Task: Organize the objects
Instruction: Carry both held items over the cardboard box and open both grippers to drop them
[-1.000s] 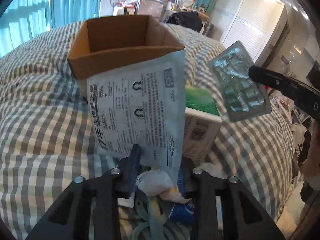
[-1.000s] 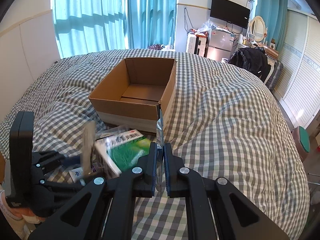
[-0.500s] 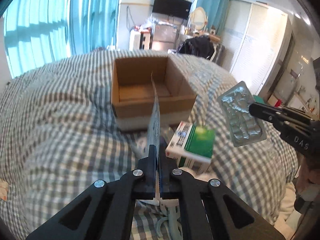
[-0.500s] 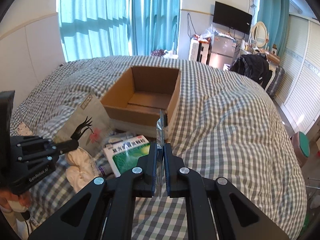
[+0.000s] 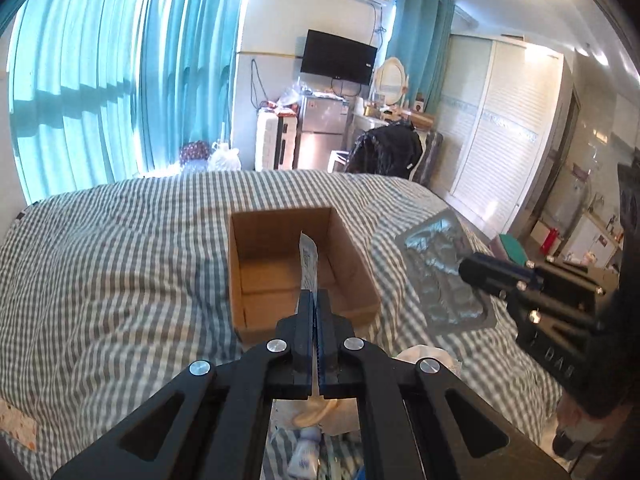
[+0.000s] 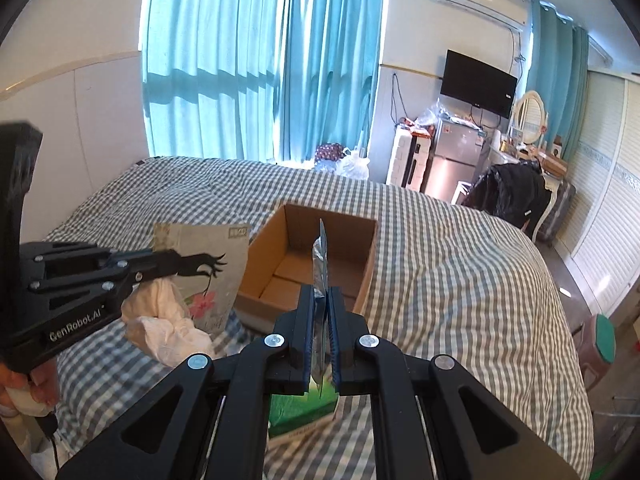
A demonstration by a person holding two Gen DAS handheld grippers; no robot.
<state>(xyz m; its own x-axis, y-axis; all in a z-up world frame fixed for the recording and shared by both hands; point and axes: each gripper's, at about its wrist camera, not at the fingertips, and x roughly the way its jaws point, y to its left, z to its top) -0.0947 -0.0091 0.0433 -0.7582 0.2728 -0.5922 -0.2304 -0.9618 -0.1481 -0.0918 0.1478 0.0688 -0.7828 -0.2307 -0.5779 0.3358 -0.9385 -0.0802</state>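
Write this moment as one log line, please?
left gripper: shut on flat packet | right gripper: shut on blister pack | cardboard box: open, empty

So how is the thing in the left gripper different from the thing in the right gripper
The left gripper holds a flat printed paper packet; the right gripper holds a silvery blister pack. The packet is beige with a black and pink flower design; the blister pack is shiny foil with raised bumps. The packet looks larger than the blister pack. Both are thin, pinched by an edge and held in the air near the open cardboard box.
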